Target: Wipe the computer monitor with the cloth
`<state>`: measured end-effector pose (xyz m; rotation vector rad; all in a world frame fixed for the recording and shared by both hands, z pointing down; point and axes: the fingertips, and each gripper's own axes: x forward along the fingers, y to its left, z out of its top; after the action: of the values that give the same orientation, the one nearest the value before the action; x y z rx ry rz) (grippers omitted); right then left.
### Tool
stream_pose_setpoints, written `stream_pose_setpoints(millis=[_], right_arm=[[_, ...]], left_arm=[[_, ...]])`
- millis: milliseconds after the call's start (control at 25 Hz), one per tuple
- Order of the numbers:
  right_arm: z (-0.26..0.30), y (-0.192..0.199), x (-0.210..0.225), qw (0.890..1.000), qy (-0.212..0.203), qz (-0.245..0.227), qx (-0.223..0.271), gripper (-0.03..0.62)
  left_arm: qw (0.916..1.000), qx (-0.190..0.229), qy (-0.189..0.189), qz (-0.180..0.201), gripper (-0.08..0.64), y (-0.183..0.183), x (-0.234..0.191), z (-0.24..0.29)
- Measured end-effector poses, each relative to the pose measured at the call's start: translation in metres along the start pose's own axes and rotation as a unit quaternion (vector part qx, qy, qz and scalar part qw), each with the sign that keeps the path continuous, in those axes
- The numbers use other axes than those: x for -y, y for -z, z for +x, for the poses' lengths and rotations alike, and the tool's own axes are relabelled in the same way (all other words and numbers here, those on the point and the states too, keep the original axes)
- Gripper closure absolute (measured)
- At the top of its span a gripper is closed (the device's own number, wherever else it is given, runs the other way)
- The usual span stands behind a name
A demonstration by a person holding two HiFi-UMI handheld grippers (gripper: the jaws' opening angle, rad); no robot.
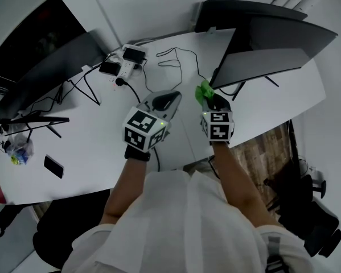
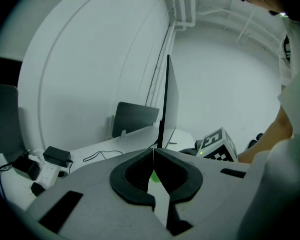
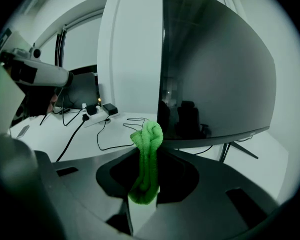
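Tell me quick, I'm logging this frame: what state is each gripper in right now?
Left gripper: shut, nothing between its jaws.
Right gripper: shut on the green cloth.

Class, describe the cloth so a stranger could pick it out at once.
On the white desk, find the dark monitor at the right. Near its left edge, the right gripper pinches the cloth: a bunched bright green strip, unlike the black cables nearby.

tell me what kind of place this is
Probably an office: large dark flat-screen computer monitors stand on a long white desk, with a white power strip plugged up behind them.
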<state>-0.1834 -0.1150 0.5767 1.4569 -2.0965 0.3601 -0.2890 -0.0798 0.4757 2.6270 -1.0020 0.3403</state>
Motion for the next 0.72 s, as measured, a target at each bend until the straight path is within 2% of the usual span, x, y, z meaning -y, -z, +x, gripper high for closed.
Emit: stream_pose_setpoints(millis=[240, 400, 560, 720], right_arm=[[0.001, 0.023, -0.008, 0.999, -0.021, -0.002, -0.034, 0.517], [-0.005, 0.018, -0.018, 0.999, -0.041, -0.010, -0.026, 0.517], [-0.015, -0.011, -0.032, 0.997, -0.070, -0.016, 0.012, 0.517], [-0.033, -0.059, -0.053, 0.990, -0.106, -0.032, 0.084, 0.517]], left_arm=[[0.9995, 0.007, -0.031, -0.006, 0.543, 0.001, -0.010, -0.021], [0.9983, 0.013, -0.055, -0.011, 0.543, 0.002, -0.019, -0.038], [0.9959, 0.026, -0.084, -0.017, 0.543, -0.001, -0.031, -0.061], [0.9910, 0.039, -0.126, -0.024, 0.543, -0.002, -0.047, -0.092]])
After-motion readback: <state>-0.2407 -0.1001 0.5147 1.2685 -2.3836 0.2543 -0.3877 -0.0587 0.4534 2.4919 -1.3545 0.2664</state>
